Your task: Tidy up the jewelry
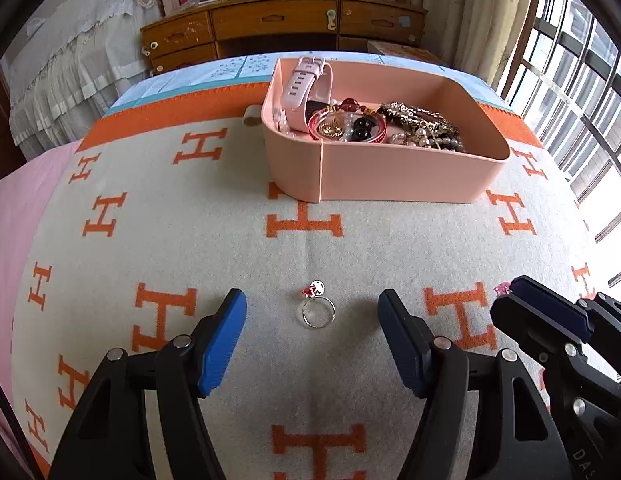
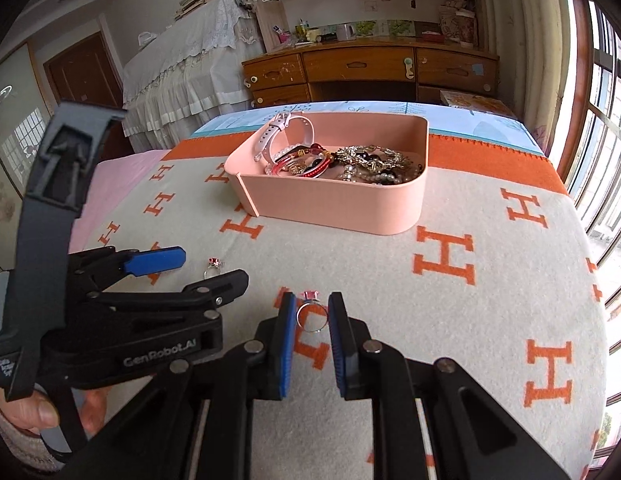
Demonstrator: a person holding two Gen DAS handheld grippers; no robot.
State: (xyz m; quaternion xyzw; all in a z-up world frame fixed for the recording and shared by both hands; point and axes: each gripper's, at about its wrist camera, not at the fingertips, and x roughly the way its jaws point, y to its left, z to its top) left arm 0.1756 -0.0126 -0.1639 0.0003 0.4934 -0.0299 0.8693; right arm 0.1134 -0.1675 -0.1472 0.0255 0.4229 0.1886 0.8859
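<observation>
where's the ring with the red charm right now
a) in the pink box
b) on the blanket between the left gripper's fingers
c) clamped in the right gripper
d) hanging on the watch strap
b: the ring lies on the blanket, untouched, between the open left gripper fingers.

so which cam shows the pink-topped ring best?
Right wrist view: the pink-topped ring sits centered between the right gripper pads, band and pink top both clear. In the left wrist view only a sliver of the pink top peeks out beside the right gripper; the band is hidden.
</observation>
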